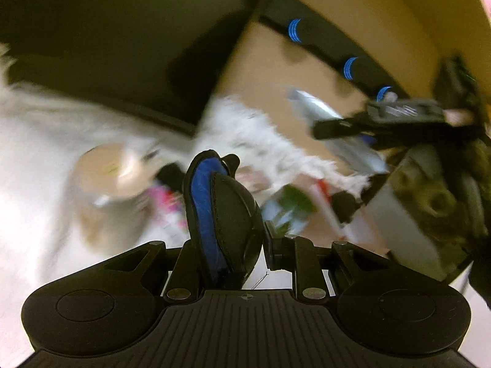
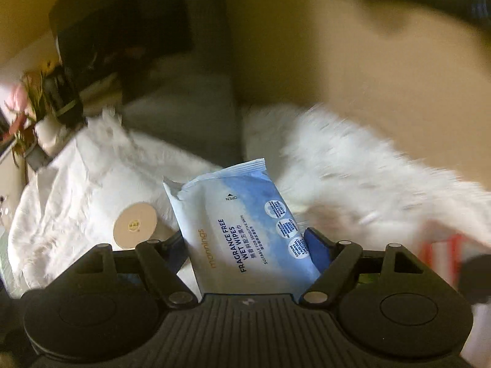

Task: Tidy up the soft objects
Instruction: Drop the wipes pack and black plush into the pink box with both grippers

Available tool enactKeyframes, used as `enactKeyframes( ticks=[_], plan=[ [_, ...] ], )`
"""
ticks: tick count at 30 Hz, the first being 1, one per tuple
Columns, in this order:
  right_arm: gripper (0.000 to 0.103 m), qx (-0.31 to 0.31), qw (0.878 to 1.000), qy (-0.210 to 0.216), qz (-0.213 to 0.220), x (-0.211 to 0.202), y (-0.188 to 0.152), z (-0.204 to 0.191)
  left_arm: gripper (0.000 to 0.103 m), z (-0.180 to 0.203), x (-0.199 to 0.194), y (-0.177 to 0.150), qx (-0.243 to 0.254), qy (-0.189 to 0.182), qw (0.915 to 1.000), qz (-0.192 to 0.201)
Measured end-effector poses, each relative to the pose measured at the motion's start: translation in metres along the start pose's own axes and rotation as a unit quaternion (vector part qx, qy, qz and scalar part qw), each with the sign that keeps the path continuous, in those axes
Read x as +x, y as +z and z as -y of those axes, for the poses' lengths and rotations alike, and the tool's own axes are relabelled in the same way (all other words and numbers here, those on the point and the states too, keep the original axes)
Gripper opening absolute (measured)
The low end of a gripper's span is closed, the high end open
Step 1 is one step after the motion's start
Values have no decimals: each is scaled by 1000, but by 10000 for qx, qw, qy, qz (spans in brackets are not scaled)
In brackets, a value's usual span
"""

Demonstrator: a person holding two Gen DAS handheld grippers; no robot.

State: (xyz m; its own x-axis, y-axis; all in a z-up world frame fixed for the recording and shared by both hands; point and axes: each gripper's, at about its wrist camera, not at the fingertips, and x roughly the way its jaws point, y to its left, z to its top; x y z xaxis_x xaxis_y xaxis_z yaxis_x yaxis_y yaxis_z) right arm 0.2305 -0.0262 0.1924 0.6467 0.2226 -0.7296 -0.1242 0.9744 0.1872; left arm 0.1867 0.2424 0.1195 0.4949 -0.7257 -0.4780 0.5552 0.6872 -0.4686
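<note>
While the left claw (image 1: 227, 202) pinches a black-and-blue pouch (image 1: 224, 214), the right claw (image 2: 245, 245) clasps a wet-wipes pack (image 2: 245, 230).
</note>
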Motion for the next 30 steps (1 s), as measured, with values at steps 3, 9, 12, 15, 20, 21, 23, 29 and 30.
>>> enactKeyframes(
  ticks=[3,9,12,15,20,21,23,29,30],
  plan=[
    [78,153,9974,-550,438,-63,-13,27,23,27,26,20,245,-407,9988,-81],
    [79,234,9696,-2251,928,-151,-68,69,23,101,112,55,697,-1355,9872,-463],
    [79,484,9606,-2571,944,-170,-95,87,23,140,161,64,615,-1807,9788,-745],
    [79,833,9544,-2721,900,-181,-126,108,25,173,221,60,480,-2181,9663,-1282],
    [78,1231,9465,-2923,591,-170,-170,127,29,191,268,28,765,-1080,9844,-1157],
    [78,1293,9467,-2901,528,-166,-178,129,29,188,268,24,719,-1067,9855,-1109],
    [79,1405,9485,-2804,444,-161,-187,136,29,179,266,17,613,-1078,9856,-1150],
    [79,1528,9525,-2583,510,-147,-174,153,29,147,201,12,707,-971,9887,-893],
    [79,1550,9544,-2483,591,-145,-164,156,29,142,186,9,720,-953,9890,-871]
  ],
)
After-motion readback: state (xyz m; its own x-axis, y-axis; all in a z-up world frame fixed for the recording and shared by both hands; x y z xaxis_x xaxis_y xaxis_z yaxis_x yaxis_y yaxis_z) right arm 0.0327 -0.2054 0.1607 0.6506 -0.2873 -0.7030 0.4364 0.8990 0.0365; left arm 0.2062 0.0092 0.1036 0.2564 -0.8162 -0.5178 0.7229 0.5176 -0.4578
